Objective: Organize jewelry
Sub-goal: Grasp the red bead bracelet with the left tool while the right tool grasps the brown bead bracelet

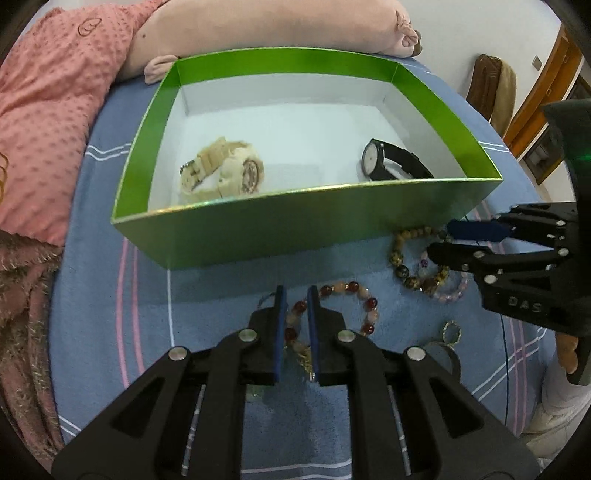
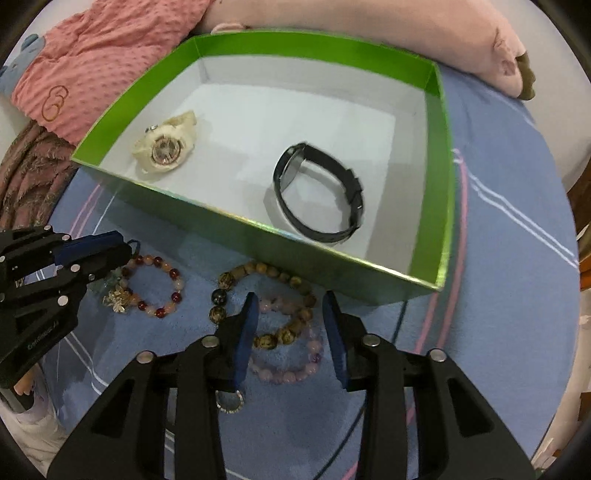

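A green box (image 1: 280,225) (image 2: 229,236) holds a cream watch (image 1: 225,173) (image 2: 164,146) and a black watch (image 1: 395,162) (image 2: 317,192). In front of it on the blue cloth lie a red-and-peach bead bracelet (image 1: 354,299) (image 2: 162,291), a brown bead bracelet (image 1: 402,258) (image 2: 266,306) and a pale pink bead bracelet (image 2: 288,369). My left gripper (image 1: 295,295) (image 2: 125,243) is nearly shut around the red bracelet's left side. My right gripper (image 2: 290,306) (image 1: 441,240) is open over the brown and pink bracelets.
A small ring (image 2: 230,400) (image 1: 451,332) lies on the cloth near the bracelets. A pink blanket (image 1: 48,110) and a pink plush toy (image 1: 277,26) lie behind and left of the box. The bed's edge is at the right.
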Tool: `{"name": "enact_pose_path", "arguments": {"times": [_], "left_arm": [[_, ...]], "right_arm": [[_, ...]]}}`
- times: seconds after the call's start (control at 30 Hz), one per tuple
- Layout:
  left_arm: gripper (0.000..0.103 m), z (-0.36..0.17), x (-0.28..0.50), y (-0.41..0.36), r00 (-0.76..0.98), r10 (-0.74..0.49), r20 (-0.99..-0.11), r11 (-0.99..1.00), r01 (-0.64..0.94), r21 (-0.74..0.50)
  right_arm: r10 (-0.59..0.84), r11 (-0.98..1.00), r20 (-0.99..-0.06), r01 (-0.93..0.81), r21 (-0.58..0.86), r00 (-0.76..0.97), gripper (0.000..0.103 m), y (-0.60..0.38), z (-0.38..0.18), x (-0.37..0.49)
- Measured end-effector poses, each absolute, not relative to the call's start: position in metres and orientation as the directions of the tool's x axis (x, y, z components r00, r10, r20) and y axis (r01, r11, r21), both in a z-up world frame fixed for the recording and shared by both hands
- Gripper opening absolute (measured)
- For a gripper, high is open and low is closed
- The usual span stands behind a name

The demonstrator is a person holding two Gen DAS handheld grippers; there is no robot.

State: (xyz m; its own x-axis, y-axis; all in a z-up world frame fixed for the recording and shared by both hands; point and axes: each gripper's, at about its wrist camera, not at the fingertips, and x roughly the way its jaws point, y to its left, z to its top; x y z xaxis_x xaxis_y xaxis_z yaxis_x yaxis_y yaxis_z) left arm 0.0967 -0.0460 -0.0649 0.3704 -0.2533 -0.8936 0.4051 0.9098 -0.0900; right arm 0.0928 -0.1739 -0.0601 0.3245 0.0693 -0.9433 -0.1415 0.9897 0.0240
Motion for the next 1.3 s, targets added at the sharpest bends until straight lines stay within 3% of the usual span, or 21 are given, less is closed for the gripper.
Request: {"name": "enact_pose_path", "arguments": {"times": [0.1,0.17,0.3,0.53,0.73,0.83,1.07,1.17,1.3], "left_arm": [[0.016,-0.066,0.095,-0.046,0.368,-0.255,-0.894,0.908,0.410,-0.090],[0.016,-0.066,0.093,-0.048,0.364,-0.260,-0.895,0.903,0.419,-0.091],[0.017,-0.066,0.092,-0.051,0.361,-0.268,-0.893,0.896,0.434,-0.094],[0.030,-0.070,0.095,-0.059,0.364,-0.271,-0.891,0.887,0.454,-0.084],[0.030,-0.074,0.095,-0.064,0.357,-0.262,-0.897,0.879,0.471,-0.069],[0.022,-0.080,0.096,-0.066,0.337,-0.249,-0.908,0.878,0.475,-0.064],[0.022,-0.078,0.096,-0.065,0.338,-0.253,-0.907,0.877,0.476,-0.067],[0.013,-0.079,0.095,-0.065,0.350,-0.234,-0.907,0.884,0.465,-0.049],[0.012,-0.079,0.095,-0.062,0.339,-0.247,-0.908,0.884,0.462,-0.068]], "right_arm": [[0.077,0.989,-0.943,-0.147,0.031,0.322,0.021,-0.173,-0.063,0.094],[0.058,0.989,-0.942,-0.144,0.011,0.329,0.008,-0.173,-0.063,0.092],[0.079,0.989,-0.941,-0.146,0.032,0.330,0.008,-0.172,-0.062,0.090],[0.105,0.986,-0.928,-0.159,0.050,0.358,0.008,-0.174,-0.049,0.084],[0.109,0.986,-0.922,-0.162,0.051,0.372,0.008,-0.178,-0.041,0.074],[0.107,0.985,-0.925,-0.163,0.050,0.364,0.008,-0.180,-0.043,0.076],[0.108,0.986,-0.925,-0.155,0.054,0.364,0.008,-0.181,-0.045,0.077],[0.101,0.987,-0.928,-0.155,0.047,0.360,0.008,-0.179,-0.047,0.078],[0.103,0.988,-0.931,-0.146,0.054,0.351,0.008,-0.181,-0.049,0.081]]}}
